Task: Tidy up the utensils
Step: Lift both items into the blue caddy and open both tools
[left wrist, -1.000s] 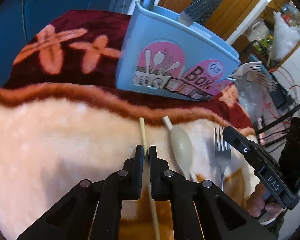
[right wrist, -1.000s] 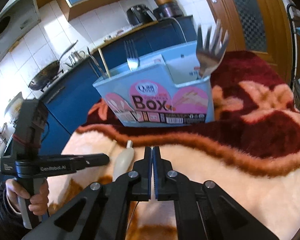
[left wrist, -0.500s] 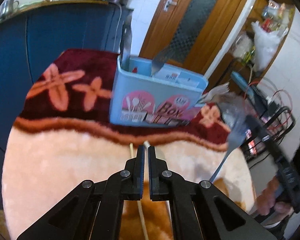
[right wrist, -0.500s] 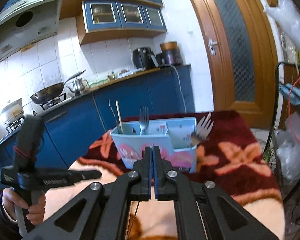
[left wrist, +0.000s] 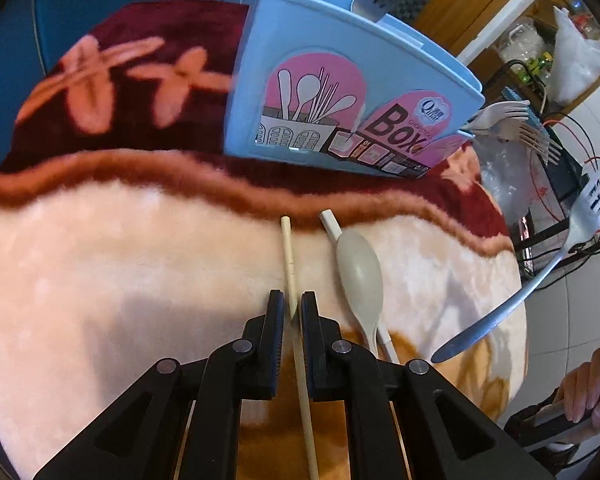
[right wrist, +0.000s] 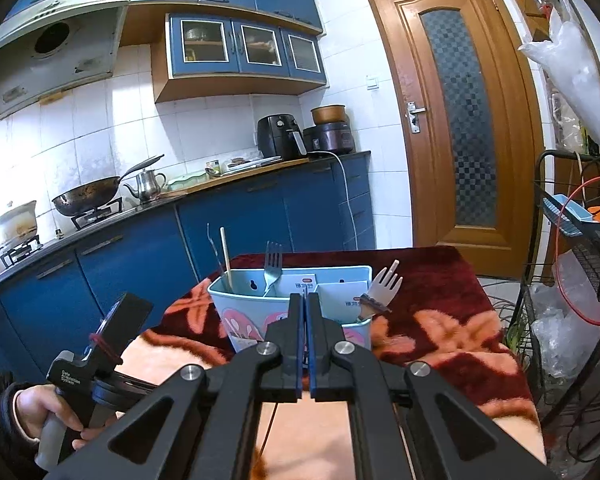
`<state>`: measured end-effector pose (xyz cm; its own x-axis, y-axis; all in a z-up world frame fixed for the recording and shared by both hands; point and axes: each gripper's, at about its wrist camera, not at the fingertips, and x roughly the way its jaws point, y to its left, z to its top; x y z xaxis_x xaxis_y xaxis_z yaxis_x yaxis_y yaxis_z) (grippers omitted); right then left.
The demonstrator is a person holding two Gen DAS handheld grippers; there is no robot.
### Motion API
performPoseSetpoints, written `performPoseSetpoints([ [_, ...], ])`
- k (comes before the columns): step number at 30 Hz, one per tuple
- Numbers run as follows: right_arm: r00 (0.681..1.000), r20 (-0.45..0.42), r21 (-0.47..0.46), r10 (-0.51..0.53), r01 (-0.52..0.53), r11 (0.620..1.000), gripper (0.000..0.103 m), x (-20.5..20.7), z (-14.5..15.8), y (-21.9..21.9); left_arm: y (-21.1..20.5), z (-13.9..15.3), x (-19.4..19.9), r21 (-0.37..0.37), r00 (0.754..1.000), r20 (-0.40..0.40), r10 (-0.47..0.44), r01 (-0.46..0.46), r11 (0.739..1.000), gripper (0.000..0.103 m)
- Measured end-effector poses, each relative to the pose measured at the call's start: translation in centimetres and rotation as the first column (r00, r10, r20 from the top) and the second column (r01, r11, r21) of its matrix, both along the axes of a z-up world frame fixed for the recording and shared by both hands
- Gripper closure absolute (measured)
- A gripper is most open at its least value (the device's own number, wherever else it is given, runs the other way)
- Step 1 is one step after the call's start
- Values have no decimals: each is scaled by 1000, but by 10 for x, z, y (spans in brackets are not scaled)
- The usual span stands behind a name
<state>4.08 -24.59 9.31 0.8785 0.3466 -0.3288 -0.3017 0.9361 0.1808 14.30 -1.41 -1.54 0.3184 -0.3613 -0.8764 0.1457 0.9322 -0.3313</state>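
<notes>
Plush fleece blanket [left wrist: 100,260], cream with a rust band and a maroon border of salmon flowers, covers the worktop; behind it are glossy blue kitchen cabinets, white wall tiles and a varnished wooden door.

At the far edge stands a light blue plastic utensil box [left wrist: 320,60] with smooth walls and a pink printed label. A steel fork and a pale wooden stick stand upright in its left compartments, and pale plastic forks [right wrist: 386,282] lean out at its right end.

On the cream pile lie a thin, round wooden chopstick [left wrist: 288,256] and, just beside it, a matte cream plastic spoon [left wrist: 360,272] with an oval bowl.

The left tool [left wrist: 291,308] points steeply down. Its jaws are slightly parted and straddle the chopstick, with a sliver of gap showing beside it.

The right tool [right wrist: 305,300] is closed on a polished metal fork [left wrist: 540,280], holding it in the air off the worktop's right side, with the rounded handle end slanting down.
</notes>
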Motion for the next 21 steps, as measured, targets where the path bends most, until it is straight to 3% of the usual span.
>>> performPoseSetpoints([
  [3,1000,0,2,-3,3,1000,100,1,0,0,-2,1,2,6,1000,10,-12,12,1000,97],
  [6,1000,4,3,-6,6,1000,100,0,1,0,0,8,-1,-38,999,46,-2,4,999,98],
  [10,999,30,-15,-13,14,1000,100,2,10,0,5,36,-13,-78,986,167,28,-15,997,98],
  [13,998,60,-32,-19,21,999,100,3,20,2,7,65,-22,-80,957,285,56,-35,996,98],
  [17,993,113,-65,-35,43,997,100,3,35,5,8,102,-29,-68,894,438,98,-76,995,98],
  [21,987,153,-93,-47,62,994,100,13,51,9,10,133,-20,-84,841,525,132,-103,991,99],
])
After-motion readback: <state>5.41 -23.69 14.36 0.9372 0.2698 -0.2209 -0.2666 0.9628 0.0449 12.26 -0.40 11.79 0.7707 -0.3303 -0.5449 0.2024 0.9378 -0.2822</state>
